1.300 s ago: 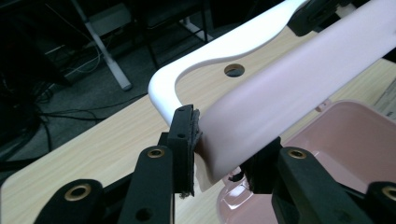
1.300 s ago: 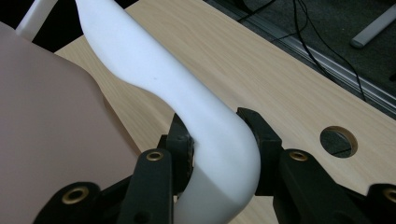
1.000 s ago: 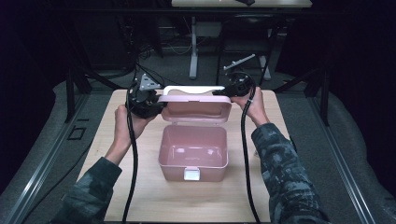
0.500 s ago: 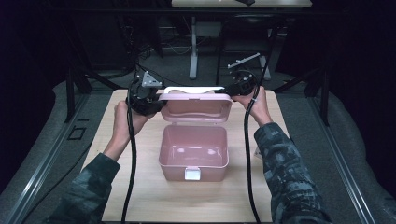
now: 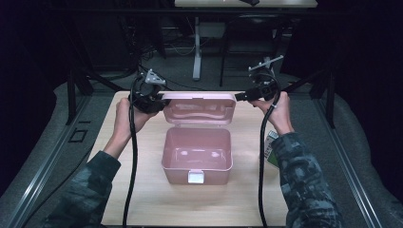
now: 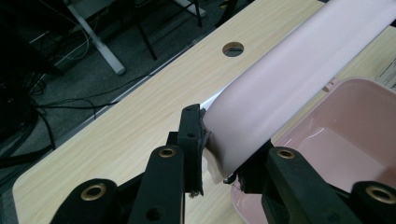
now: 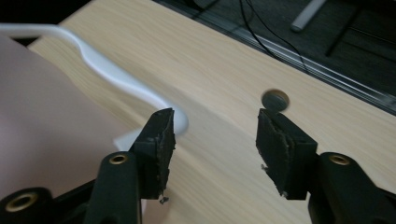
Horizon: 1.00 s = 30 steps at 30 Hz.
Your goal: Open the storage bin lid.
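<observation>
Left jaws: your left gripper [image 6: 215, 154] pinched the left end of the pink lid [image 6: 285, 88], pads pressed on both faces.
Right jaws: your right gripper [image 7: 212, 149] stood spread with nothing between the pads; its jaws had just been opening, beside the lid's right end.
Box: the pink box [image 5: 197, 154] sat open mid-table, its lid upright at the far side.
High view: it showed you both hands at the lid's ends and a green-and-white carton [image 5: 271, 148] by your right sleeve.
Right gripper view: it showed you the white handle [image 7: 107, 70] behind the lid and a round hole [image 7: 274, 100] in the tabletop.
Surface: a pale wood table [image 5: 142, 199].
Room: dark, with table legs and cables on the floor beyond.
</observation>
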Tool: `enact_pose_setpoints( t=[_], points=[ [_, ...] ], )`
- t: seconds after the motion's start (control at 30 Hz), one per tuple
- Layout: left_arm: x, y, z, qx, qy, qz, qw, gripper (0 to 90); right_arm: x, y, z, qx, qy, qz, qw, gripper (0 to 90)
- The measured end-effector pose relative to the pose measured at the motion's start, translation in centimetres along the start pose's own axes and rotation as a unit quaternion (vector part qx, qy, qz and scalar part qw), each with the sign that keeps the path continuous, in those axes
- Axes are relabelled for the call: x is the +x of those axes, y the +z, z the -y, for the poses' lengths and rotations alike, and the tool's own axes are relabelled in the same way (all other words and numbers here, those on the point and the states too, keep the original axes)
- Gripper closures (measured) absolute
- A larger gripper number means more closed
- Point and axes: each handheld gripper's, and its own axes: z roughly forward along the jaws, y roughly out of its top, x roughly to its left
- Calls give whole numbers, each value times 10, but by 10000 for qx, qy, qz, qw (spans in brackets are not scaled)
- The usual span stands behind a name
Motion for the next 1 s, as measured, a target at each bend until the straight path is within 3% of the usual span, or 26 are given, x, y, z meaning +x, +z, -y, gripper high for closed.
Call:
enact_pose_setpoints(
  t=[0.23,0.47,0.6,0.87,1.0],
  points=[
    [5,4,-5,84,-24,64,9999,757,18,-23,19,199,-91,229,9995,395],
    [8,6,-8,150,-52,94,9998,758,46,-36,53,261,-215,41,9994,332],
    [10,8,-10,226,-41,110,9997,759,64,-21,76,465,-390,-184,9980,319],
    [14,13,-16,318,-87,124,9994,756,89,27,120,957,-404,-707,9921,337],
    [17,18,-20,390,-116,110,9991,752,97,36,129,1034,-522,-642,9912,383]
  ],
)
